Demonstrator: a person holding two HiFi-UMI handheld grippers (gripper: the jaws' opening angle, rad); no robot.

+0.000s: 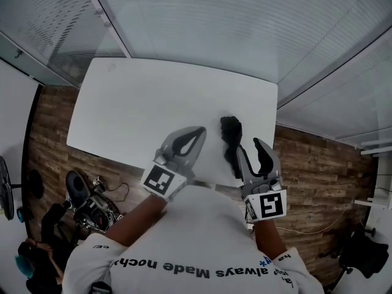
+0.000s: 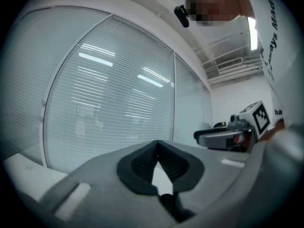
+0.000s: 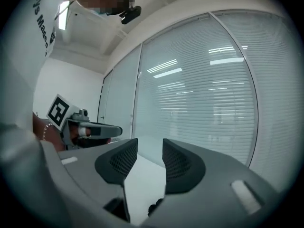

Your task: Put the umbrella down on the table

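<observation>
- Far left in the head view, dark gear and cables (image 1: 92, 208) are lying on the wooden floor (image 1: 52, 133), just off the table's near-left corner.
- The white table (image 1: 141, 103) is filling the middle of that view. Its far edge is running close along a glass wall (image 1: 214, 23) with blinds.
- I am holding the left gripper (image 1: 201, 130) about level above the near edge of the table. In the left gripper view its jaws are pressing together at the tips, with nothing pinched between them.
- The umbrella (image 1: 231, 135), black and folded, is lying flat on the table near the near edge. It is sitting between the two grippers, closer to the right one, and neither pair of jaws is closing on it.
- I am holding the right gripper (image 1: 248, 144) just right of the umbrella, pointing roughly level. In the right gripper view its jaws are standing slightly apart, and only bare tabletop is showing through the narrow gap.
- Each gripper view is catching the other gripper side-on, marker cube toward my white shirt (image 1: 184, 237).
</observation>
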